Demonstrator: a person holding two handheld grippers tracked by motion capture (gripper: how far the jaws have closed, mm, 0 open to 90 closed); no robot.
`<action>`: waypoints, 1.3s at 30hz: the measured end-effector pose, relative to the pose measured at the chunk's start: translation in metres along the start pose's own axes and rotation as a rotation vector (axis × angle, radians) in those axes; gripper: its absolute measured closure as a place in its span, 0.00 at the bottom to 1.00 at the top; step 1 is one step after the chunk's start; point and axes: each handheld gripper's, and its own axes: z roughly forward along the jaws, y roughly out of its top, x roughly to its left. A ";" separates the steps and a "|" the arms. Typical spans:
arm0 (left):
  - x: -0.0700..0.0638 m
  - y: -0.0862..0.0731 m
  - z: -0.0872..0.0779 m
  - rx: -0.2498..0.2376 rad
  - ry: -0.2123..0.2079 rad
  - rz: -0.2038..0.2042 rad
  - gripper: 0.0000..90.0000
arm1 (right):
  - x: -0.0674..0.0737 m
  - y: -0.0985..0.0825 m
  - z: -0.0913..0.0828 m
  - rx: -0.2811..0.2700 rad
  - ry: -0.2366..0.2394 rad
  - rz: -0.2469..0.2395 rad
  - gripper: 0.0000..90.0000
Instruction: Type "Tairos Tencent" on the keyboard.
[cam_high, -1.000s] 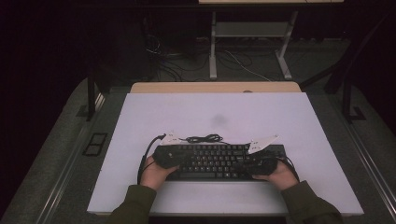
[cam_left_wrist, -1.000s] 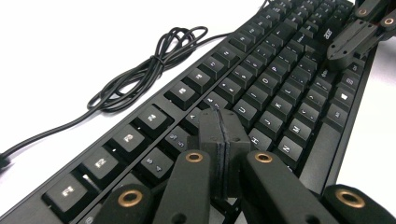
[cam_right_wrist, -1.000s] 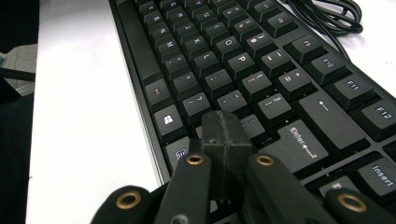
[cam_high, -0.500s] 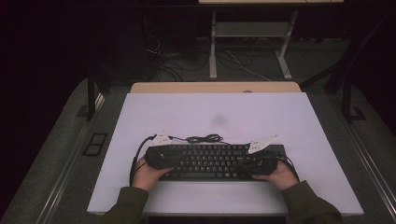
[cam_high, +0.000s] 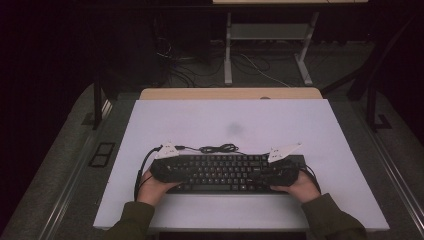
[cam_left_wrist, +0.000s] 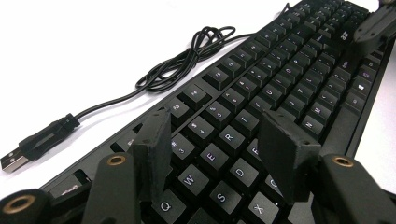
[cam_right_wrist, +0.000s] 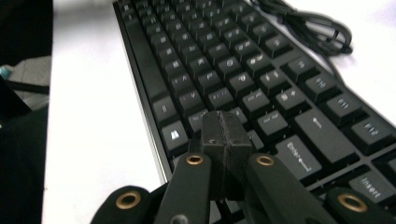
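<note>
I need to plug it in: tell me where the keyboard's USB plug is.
In the left gripper view the black USB plug lies on the white table, just off the black keyboard's far left corner, at the end of its coiled black cable.

A white rectangular table (cam_high: 230, 115) stood on a grey carpeted floor (cam_high: 55, 165). Behind it, a metal desk frame (cam_high: 265, 45) and loose floor cables (cam_high: 180, 70) sat in shadow.

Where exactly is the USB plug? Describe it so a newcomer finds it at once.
Start at the white table and find the black keyboard near its front edge. A thin black cable lies loosely coiled just behind the keyboard. The USB plug is its free end toward the left side, unplugged on the table, with the only bare metal tip there.
</note>
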 end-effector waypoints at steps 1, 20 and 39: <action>0.000 0.000 0.000 -0.002 0.000 0.000 0.48 | 0.000 0.001 -0.001 -0.010 0.002 0.005 0.97; -0.001 -0.001 -0.001 -0.010 0.005 0.001 0.47 | -0.007 0.028 0.022 -0.154 -0.044 0.073 0.39; -0.002 0.002 0.009 0.026 -0.017 -0.001 0.91 | -0.007 0.041 0.044 -0.171 -0.058 0.065 0.36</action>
